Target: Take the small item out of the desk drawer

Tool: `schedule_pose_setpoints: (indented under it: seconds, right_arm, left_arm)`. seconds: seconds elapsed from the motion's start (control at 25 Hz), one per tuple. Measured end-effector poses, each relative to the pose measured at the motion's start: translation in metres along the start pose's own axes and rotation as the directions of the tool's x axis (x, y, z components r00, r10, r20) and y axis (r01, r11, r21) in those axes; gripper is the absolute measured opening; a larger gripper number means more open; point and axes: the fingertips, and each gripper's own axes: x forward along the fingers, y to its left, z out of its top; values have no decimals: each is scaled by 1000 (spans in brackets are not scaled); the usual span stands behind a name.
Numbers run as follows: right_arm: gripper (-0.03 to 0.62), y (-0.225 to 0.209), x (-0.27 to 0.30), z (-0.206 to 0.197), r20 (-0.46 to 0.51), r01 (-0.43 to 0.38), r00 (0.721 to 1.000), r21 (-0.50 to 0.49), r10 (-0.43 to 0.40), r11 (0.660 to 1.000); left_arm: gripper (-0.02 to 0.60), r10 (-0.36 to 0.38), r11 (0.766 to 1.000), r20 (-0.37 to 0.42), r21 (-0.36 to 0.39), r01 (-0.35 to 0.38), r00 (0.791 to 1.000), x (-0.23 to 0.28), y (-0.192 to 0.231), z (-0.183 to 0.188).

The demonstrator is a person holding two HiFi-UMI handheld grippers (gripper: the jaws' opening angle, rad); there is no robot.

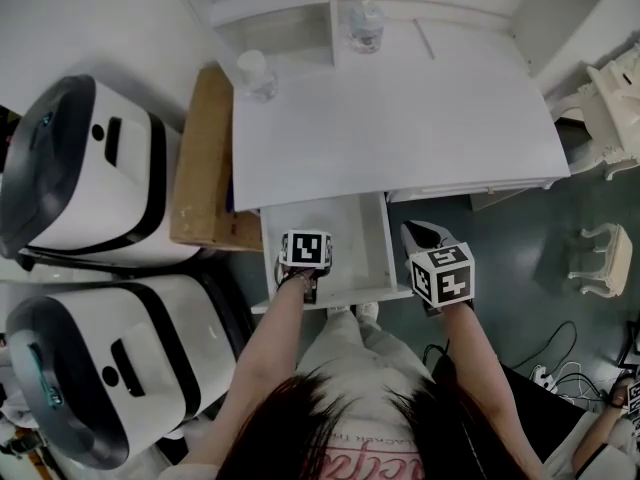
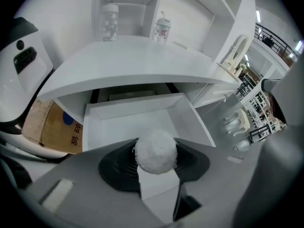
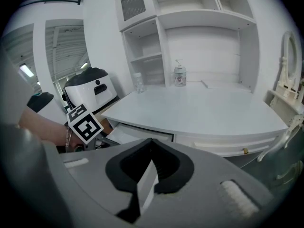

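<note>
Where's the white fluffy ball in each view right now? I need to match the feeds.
Head view: not visible, hidden under the left hand-held gripper over the open drawer.
Left gripper view: white fluffy ball low centre, clamped between the jaws.
Right gripper view: not in it; only the left hand-held gripper's marker cube shows at left.
Shared landmark: the pump-top bottle at the desk's back.

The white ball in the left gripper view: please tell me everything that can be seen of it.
The white ball is small, round and fuzzy, like a pom-pom of soft fibre, with fine loose strands at its edge and no markings. The dark pads of the left gripper press on it from both sides and hold it. The white inside of the open drawer shows behind it. Nothing else touches it.
</note>
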Motion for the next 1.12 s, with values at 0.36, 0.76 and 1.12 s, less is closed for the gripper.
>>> schedule_pose_setpoints:
  seconds: [0.36, 0.76, 1.12]
  right_arm:
    - [2, 7, -12, 22, 35, -28, 999, -40, 30, 999]
    - [2, 10, -23, 49, 97, -36, 994, -52, 41, 998]
    - [2, 14, -41, 73, 161, -22, 986, -82, 35, 996]
  left_arm:
    - [192, -9, 1000, 76, -18, 10, 997, -29, -1, 13]
    - [192, 9, 1000, 173, -18, -6, 985, -65, 0, 33]
    - [192, 12, 1000, 266, 12, -15, 964, -97, -5, 53]
